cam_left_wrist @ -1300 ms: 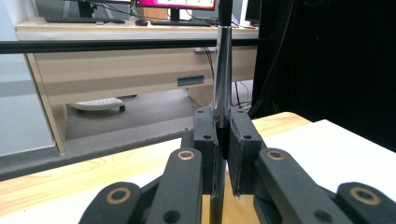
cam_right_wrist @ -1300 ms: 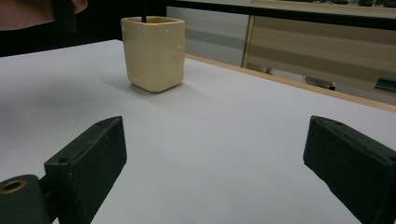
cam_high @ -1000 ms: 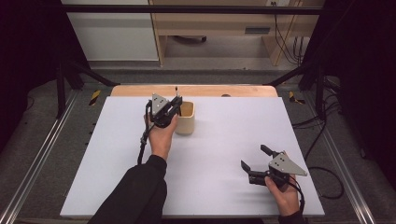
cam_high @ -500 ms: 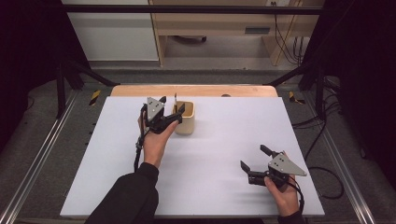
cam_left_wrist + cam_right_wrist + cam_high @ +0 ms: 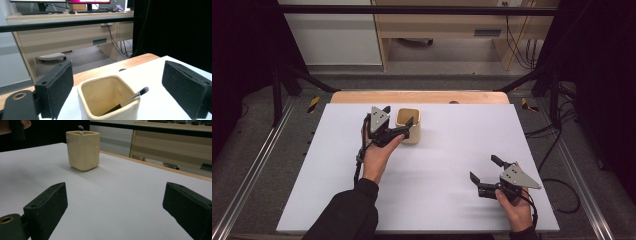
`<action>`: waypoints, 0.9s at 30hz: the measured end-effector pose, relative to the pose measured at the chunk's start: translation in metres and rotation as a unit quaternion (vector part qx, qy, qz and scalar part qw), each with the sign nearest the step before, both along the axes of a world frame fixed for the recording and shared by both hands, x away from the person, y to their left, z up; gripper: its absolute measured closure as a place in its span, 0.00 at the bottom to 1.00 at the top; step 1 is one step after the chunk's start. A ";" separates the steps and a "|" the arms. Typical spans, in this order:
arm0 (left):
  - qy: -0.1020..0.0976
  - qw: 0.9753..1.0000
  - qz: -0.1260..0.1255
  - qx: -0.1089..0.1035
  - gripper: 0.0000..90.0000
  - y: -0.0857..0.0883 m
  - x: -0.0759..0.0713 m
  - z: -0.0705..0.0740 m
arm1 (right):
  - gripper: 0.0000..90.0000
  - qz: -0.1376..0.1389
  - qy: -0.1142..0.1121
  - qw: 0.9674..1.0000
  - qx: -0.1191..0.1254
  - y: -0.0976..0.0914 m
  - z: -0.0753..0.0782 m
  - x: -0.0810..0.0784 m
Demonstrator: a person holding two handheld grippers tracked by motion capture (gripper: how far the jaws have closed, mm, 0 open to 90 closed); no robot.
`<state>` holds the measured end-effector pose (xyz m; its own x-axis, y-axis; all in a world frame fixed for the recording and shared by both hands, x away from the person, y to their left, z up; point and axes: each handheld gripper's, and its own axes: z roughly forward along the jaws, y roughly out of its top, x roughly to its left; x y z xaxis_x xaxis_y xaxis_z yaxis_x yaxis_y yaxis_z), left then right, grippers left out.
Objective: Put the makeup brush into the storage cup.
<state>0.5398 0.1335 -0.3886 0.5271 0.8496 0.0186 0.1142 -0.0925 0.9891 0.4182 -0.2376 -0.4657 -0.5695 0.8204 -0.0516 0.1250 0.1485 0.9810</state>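
Right claw point(image 5: 484, 171) is sitting low at the near right of the white surface point(image 5: 452, 150), jaws standing wide apart with nothing between them; in the right gripper view both black jaws are cut off by the bottom edge. Left claw point(image 5: 398, 122) is hovering farther back, just beside the cream square cup point(image 5: 408, 125); its jaws have just been opening and are now gaping wide, pads not pressing on anything, with the cup sitting between and just past them in the left gripper view. Part of that claw is overlapping the cup's near rim in the high view, so touching or apart is hard to tell there.

Cup is standing upright near the far edge of the surface, left of centre. Inside it a thin dark-handled brush point(image 5: 132, 97) is leaning against the right-hand wall, soft grey tip poking just over the rim; its lower end is hidden inside the cup. In the right gripper view just the tip is peeking above the rim.

Beyond the surface a wooden desk point(image 5: 75, 37) is blurring out; monitors on it are cut off by the top edge. No readable writing or labels anywhere.
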 end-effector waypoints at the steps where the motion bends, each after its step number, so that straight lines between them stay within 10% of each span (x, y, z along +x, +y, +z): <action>1: 0.002 1.000 -0.003 0.002 0.09 0.000 -0.001 0.000 | 0.07 0.000 0.001 1.000 0.000 0.000 0.000 0.000; 27: -0.003 0.996 -0.083 0.019 0.03 -0.004 -0.028 -0.003 | 0.06 -0.013 -0.023 1.000 0.002 -0.001 0.002 -0.004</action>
<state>0.5120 0.1299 -0.3920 0.6598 0.7496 0.0522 0.0892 -0.1470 0.9851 0.4143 -0.2391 -0.4640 -0.5452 0.8350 -0.0748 0.0828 0.1425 0.9863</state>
